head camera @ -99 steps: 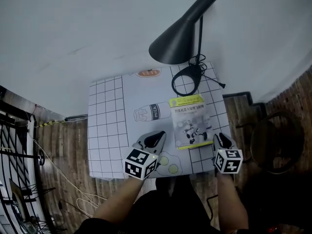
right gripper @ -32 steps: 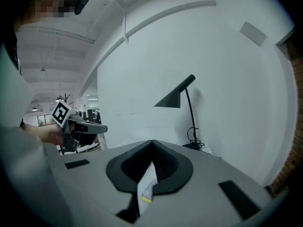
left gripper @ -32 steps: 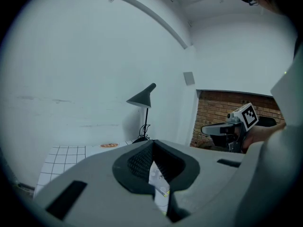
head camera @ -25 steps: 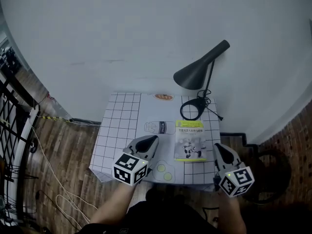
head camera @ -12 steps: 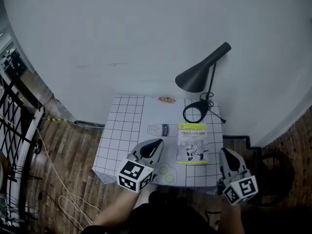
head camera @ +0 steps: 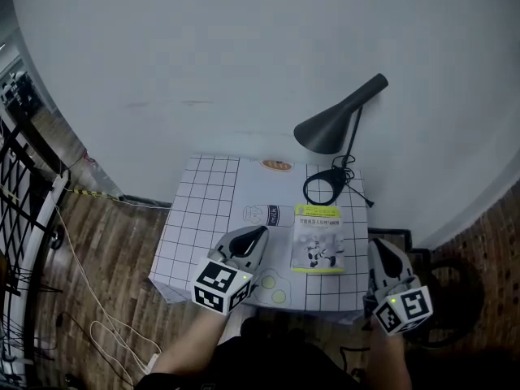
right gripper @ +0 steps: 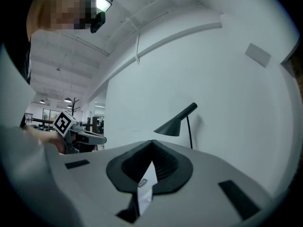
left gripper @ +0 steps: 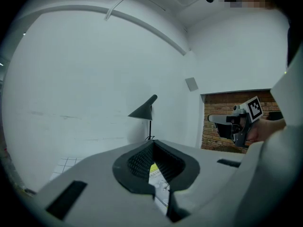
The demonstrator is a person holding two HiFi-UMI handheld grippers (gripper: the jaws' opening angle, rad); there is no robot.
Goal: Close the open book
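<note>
The book (head camera: 318, 238) lies shut on the grid-patterned tablecloth (head camera: 203, 210), its yellow-green and white cover facing up, just in front of the lamp's base. My left gripper (head camera: 253, 236) hovers over the table's near edge, left of the book, with its jaws shut and empty. A sliver of the book (left gripper: 156, 174) shows past the left gripper (left gripper: 152, 144) in its own view. The right gripper (head camera: 380, 246) floats off the table's near right corner, right of the book, also shut on nothing. Its own view looks level past the right gripper (right gripper: 152, 144) at the wall.
A black desk lamp (head camera: 337, 124) stands at the table's far right, its cord by the ring base (head camera: 325, 187). Printed milk-bottle (head camera: 268, 214) and egg pictures mark the cloth. Wooden floor surrounds the table; a dark round stool (head camera: 455, 299) sits at right.
The right gripper has drifted slightly up and outward past the table's corner. The left gripper has barely shifted. The book has stayed shut and still.
</note>
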